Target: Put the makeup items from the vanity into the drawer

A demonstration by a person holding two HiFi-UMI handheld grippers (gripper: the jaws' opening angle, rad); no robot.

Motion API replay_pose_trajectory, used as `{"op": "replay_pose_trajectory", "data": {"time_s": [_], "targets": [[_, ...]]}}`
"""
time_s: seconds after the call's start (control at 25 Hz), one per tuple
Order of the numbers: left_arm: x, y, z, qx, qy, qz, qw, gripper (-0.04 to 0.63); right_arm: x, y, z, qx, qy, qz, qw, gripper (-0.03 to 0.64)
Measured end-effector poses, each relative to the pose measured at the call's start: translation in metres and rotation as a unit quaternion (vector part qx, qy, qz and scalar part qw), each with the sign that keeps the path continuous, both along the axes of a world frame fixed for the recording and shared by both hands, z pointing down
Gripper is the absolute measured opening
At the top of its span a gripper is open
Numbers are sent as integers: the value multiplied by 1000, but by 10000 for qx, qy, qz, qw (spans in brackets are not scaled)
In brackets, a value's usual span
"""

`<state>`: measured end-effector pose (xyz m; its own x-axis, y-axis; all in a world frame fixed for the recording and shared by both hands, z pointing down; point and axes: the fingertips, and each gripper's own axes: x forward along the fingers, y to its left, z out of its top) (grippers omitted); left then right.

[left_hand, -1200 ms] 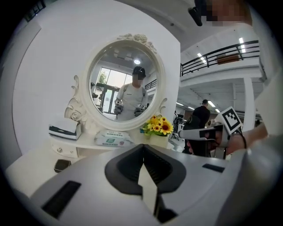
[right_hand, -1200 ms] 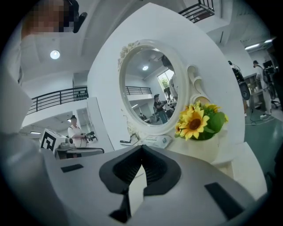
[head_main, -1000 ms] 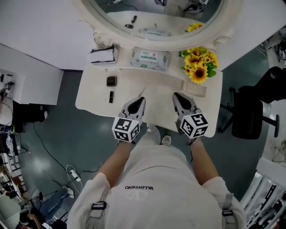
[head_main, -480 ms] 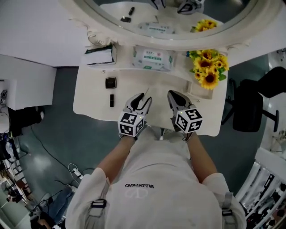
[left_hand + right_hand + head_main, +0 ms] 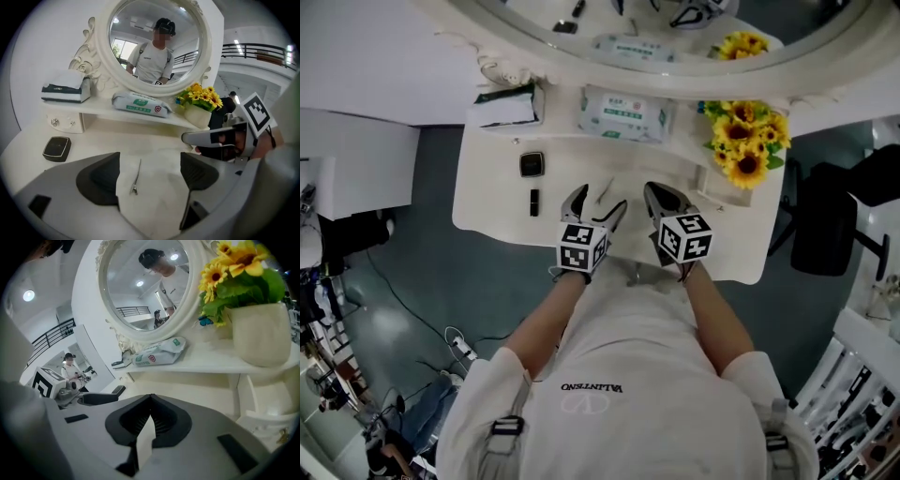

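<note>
On the cream vanity top (image 5: 487, 202) lie a square black compact (image 5: 532, 165) (image 5: 57, 148), a small black lipstick (image 5: 533, 202) and a thin metal clip (image 5: 136, 176). My left gripper (image 5: 598, 202) (image 5: 150, 171) hovers over the front middle of the top. Its jaws are opening and stand wide. The clip lies flat on the surface between them, and neither pad touches it. The right gripper (image 5: 661, 199) (image 5: 150, 416) is just right of the left one, shut, with nothing held. No drawer shows in any view.
On the raised back shelf sit a wipes pack (image 5: 623, 112) (image 5: 140, 104), a tissue box (image 5: 502, 108) and a pot of sunflowers (image 5: 745, 141) (image 5: 243, 268), under a round mirror (image 5: 154, 42). A black chair (image 5: 825, 225) stands to the right of the vanity.
The left gripper's jaws went from shut to wide open. Both grippers moved a little forward over the vanity top and closer together.
</note>
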<state>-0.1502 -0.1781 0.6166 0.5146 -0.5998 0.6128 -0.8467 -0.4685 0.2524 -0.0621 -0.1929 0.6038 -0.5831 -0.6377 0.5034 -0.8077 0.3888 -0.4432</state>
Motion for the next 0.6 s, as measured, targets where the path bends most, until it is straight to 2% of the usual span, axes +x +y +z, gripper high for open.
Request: {"op": "replay_pose_trajectory", "data": {"time_s": [0.16,0.36,0.6], "targets": [[-3,-1,17,-216,-274,-88,9994,388,-5,0,17,-221,95,-150,9996,11],[-6,-2,39,-566,-360,-232,9975,387,-12,4,30,-474,120,-312,9983,11],[-9,1,50,-701,-500,-229,9960,383,-17,8,43,-662,152,-371,9970,11]]}}
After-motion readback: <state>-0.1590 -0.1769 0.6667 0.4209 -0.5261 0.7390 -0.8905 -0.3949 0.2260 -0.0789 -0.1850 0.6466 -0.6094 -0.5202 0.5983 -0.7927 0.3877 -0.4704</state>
